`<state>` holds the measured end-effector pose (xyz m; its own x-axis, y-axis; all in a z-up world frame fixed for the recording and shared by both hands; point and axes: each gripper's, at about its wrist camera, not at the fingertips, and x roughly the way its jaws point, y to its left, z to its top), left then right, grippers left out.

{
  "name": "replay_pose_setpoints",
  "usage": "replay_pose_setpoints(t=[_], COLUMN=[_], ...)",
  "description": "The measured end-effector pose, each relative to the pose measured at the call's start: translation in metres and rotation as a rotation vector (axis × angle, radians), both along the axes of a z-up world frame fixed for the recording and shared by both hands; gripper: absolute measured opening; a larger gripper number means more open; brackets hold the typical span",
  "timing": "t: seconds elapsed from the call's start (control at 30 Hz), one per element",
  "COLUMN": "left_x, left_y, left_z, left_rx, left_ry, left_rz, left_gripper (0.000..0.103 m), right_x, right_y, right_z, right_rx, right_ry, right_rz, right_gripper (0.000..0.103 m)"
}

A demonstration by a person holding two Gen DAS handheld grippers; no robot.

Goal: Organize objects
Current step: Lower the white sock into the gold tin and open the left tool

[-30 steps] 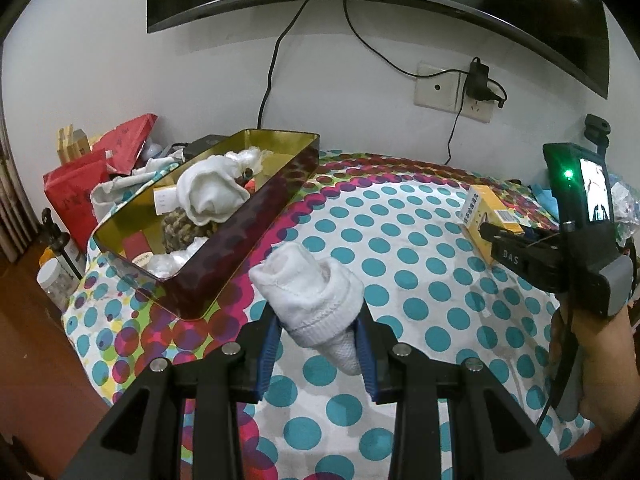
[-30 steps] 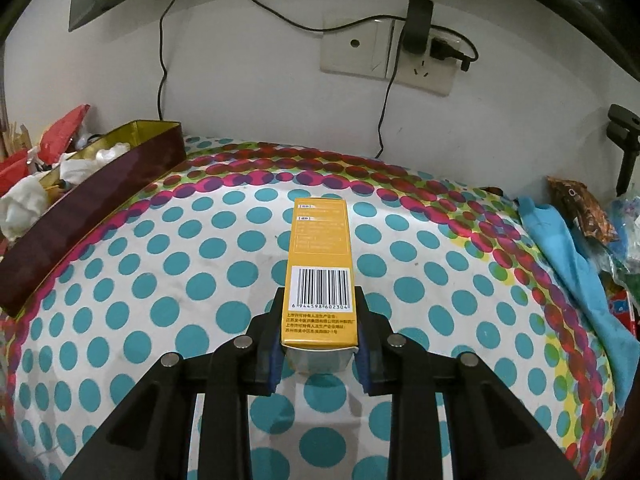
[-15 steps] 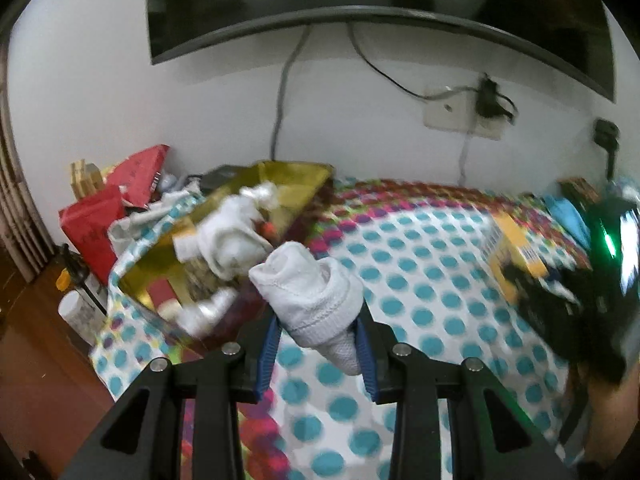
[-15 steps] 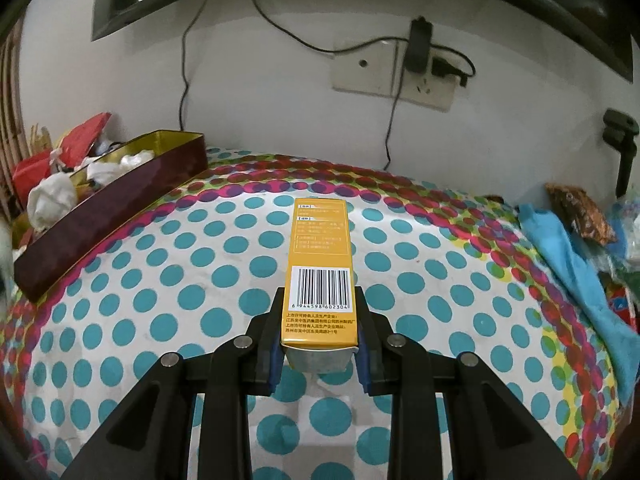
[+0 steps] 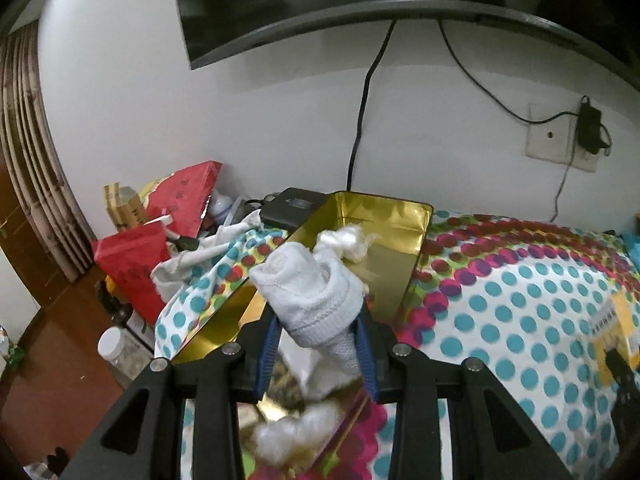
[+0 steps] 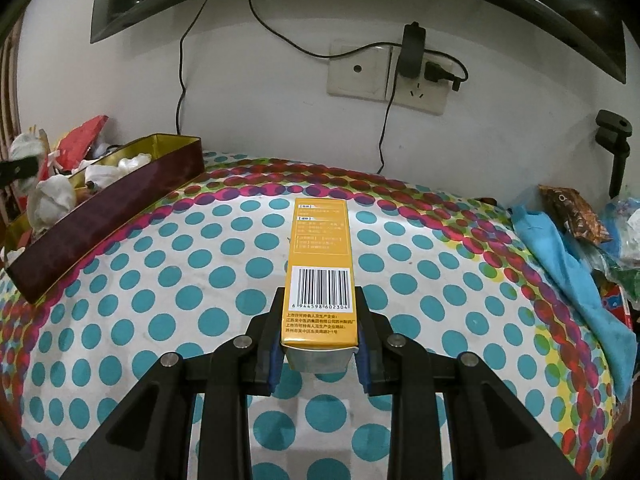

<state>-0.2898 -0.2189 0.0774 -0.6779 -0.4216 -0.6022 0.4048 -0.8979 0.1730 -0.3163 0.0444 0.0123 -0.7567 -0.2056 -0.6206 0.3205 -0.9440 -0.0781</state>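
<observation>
The left gripper (image 5: 316, 344) is clamping a rolled white sock (image 5: 316, 300) between its blue pads, holding it above the gold-lined tin (image 5: 384, 248), which is already holding other white bundles. The right gripper (image 6: 318, 344) is squeezing the near end of a yellow carton (image 6: 320, 256), barcode facing up, its far end lying on the dotted tabletop (image 6: 160, 280), well apart from the tin

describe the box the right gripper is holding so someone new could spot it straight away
Start at the round table under the teal polka-dot tablecloth, then look to its near middle, where the right gripper is shut on a long orange-yellow cardboard box. It lies flat, pointing toward the wall. The black-and-white barcode on top sets it apart from the gold-lined maroon tin on the left.
</observation>
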Motion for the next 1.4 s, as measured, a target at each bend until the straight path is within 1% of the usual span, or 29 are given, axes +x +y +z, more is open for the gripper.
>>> replay_pose_setpoints(t=[0.2,0.33,0.53,0.67,0.7,0.73,0.77,0.83,0.87,0.9,1.0,1.07,1.1,1.17,1.23,1.33,1.37,1.4], left_x=[-0.057,-0.087,-0.113,-0.120,-0.120,-0.121,-0.122,-0.120,-0.117,-0.113,-0.090,-0.063,-0.046,-0.006,0.044,0.101,0.118,0.133], left_y=[-0.009,-0.018,-0.030,-0.036,-0.037,-0.037,-0.038,-0.038,-0.038,-0.037,-0.034,-0.031,-0.030,-0.029,-0.027,-0.020,-0.018,-0.018], left_z=[-0.012,-0.020,-0.034,-0.045,-0.046,-0.048,-0.049,-0.048,-0.046,-0.043,-0.021,-0.004,0.006,0.022,0.032,0.029,0.024,0.017], left_rx=[-0.002,0.029,0.057,0.066,0.070,0.071,0.074,0.097,0.105,0.111,0.146,0.189,0.188,0.179,0.156,0.078,0.065,0.068], left_ry=[-0.057,-0.084,-0.115,-0.140,-0.142,-0.146,-0.150,-0.142,-0.137,-0.123,-0.045,0.019,0.058,0.109,0.157,0.156,0.157,0.159], left_rz=[0.016,0.036,0.057,0.081,0.083,0.081,0.079,0.067,0.062,0.057,0.037,-0.016,-0.030,-0.050,-0.063,-0.025,-0.008,0.009], left_gripper=[0.035,0.035,0.035,0.035,0.038,0.038,0.041,0.051,0.069,0.081,0.084,0.086,0.088,0.089,0.089,0.090,0.090,0.090], right_x=[0.000,-0.002,-0.008,-0.009,-0.009,-0.009,-0.010,-0.010,-0.010,-0.010,-0.010,-0.010,-0.010,-0.009,-0.009,-0.006,-0.006,-0.007], right_y=[-0.006,-0.008,-0.004,-0.003,-0.003,-0.003,-0.003,-0.004,-0.004,-0.004,-0.004,-0.004,-0.005,-0.004,-0.004,-0.003,-0.004,-0.005], right_z=[-0.001,-0.004,-0.006,-0.006,-0.006,-0.006,-0.007,-0.007,-0.007,-0.007,-0.008,-0.008,-0.008,-0.007,-0.007,-0.005,-0.006,-0.006], right_rx=[0.034,0.047,0.025,0.019,0.020,0.022,0.025,0.031,0.032,0.031,0.034,0.039,0.039,0.038,0.038,0.039,0.045,0.050], right_ry=[-0.002,-0.017,-0.049,-0.057,-0.056,-0.056,-0.057,-0.059,-0.059,-0.058,-0.058,-0.058,-0.056,-0.052,-0.049,-0.037,-0.036,-0.041], right_rz=[0.011,0.012,0.006,0.004,0.004,0.005,0.006,0.007,0.007,0.005,0.003,0.000,0.000,-0.003,-0.004,-0.004,-0.006,-0.002], right_gripper=[0.026,0.026,0.026,0.027,0.027,0.027,0.027,0.027,0.027,0.027,0.027,0.027,0.027,0.027,0.027,0.028,0.028,0.027])
